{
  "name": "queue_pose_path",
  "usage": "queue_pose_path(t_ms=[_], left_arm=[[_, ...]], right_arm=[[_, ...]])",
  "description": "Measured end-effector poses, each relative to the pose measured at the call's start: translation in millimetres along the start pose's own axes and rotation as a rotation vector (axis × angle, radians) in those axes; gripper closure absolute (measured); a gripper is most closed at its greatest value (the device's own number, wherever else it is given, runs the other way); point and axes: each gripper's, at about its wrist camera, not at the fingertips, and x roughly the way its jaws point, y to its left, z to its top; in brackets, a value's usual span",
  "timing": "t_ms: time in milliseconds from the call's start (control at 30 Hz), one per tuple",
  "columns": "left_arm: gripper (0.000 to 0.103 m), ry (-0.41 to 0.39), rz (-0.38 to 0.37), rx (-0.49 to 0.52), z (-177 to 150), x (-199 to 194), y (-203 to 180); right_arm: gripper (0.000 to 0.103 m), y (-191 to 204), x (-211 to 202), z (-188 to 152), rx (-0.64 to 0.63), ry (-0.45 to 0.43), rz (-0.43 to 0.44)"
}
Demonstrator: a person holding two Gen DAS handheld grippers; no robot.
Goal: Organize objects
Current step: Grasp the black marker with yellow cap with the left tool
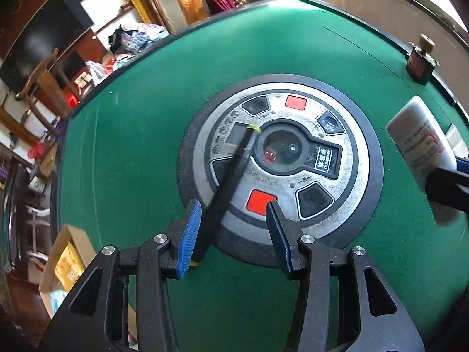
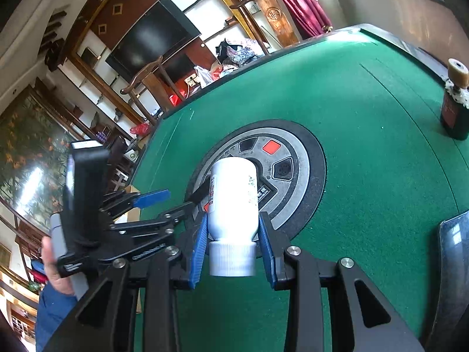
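My left gripper (image 1: 233, 228) is open above the green mahjong table (image 1: 140, 135). A long black stick with yellow ends (image 1: 231, 182) lies against its left blue pad and reaches over the round control panel (image 1: 281, 158); I cannot tell if it rests on the panel. My right gripper (image 2: 233, 234) is shut on a white bottle (image 2: 233, 196) with a ribbed white cap, held above the panel (image 2: 293, 173). The bottle also shows at the right in the left wrist view (image 1: 419, 146). The left gripper (image 2: 152, 198) shows in the right wrist view.
A small dark green bottle with a tan stopper (image 1: 420, 61) stands near the table's far right edge, also in the right wrist view (image 2: 454, 108). A dark tray edge (image 2: 451, 264) sits at the right. A cardboard box (image 1: 64, 264), chairs and clutter lie beyond the table's left side.
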Motion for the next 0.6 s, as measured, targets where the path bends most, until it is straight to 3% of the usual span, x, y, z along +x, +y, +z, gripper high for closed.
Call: queue_pose_path(t_ms=[200, 500, 600], left_arm=[[0.058, 0.045, -0.015, -0.009, 6, 24, 4], [0.088, 0.071, -0.098, -0.193, 2, 39, 18], [0.089, 0.067, -0.072, -0.269, -9, 33, 12]], right_arm=[[0.07, -1, -2, -1, 0.006, -0.01, 0.006], [0.07, -2, 1, -1, 0.012, -0.003, 0.017], [0.07, -2, 1, -3, 0.012, -0.006, 0.009]])
